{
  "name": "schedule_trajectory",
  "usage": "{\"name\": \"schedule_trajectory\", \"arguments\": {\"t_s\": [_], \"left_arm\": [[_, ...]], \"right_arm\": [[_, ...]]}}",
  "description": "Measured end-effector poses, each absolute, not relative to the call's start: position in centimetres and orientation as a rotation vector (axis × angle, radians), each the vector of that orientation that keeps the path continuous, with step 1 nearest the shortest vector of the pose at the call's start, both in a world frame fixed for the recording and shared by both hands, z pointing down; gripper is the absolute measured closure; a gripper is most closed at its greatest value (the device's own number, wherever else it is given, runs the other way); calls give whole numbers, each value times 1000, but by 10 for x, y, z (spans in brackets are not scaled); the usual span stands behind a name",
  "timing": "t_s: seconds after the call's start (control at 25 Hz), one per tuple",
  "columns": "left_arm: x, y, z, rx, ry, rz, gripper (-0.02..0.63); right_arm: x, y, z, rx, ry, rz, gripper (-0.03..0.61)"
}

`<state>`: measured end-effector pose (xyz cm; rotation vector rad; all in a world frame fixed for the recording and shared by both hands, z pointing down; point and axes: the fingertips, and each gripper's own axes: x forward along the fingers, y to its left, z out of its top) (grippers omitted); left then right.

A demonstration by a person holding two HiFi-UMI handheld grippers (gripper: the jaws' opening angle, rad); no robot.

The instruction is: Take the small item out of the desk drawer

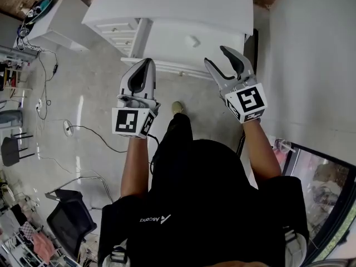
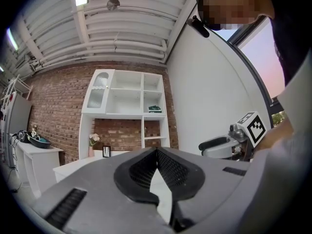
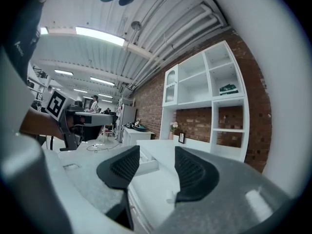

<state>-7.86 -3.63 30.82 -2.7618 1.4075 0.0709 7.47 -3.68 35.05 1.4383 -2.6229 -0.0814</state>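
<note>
I stand in front of a white desk (image 1: pixel 167 4) and hold both grippers up in the air before it. The left gripper (image 1: pixel 146 64) is shut, its dark pads (image 2: pixel 146 172) meeting at the tips with nothing between them. My right gripper (image 1: pixel 216 56) is open and empty; through its gap (image 3: pixel 157 156) I see the desk top. A stack of drawers (image 1: pixel 115 29) sits at the desk's left side, and the top drawer (image 3: pixel 146 162) stands pulled out a little. A wider front with a knob (image 1: pixel 193 40) faces me. No small item shows in any view.
A white shelf unit (image 2: pixel 127 99) stands against the brick wall behind the desk. A low white cabinet (image 1: pixel 53 24) is at the left, with cables (image 1: pixel 83 129) on the floor and a dark chair (image 1: pixel 69 218) behind me. A white wall (image 1: pixel 311 54) and window (image 1: pixel 320 188) close the right side.
</note>
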Motion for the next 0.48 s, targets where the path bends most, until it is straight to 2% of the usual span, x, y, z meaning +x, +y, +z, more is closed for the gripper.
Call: {"name": "schedule_trajectory", "arguments": {"t_s": [0.48], "left_arm": [[-113, -204, 360, -2887, 1320, 27, 615]], "right_arm": [[36, -190, 452, 1333, -2378, 136, 365]]}}
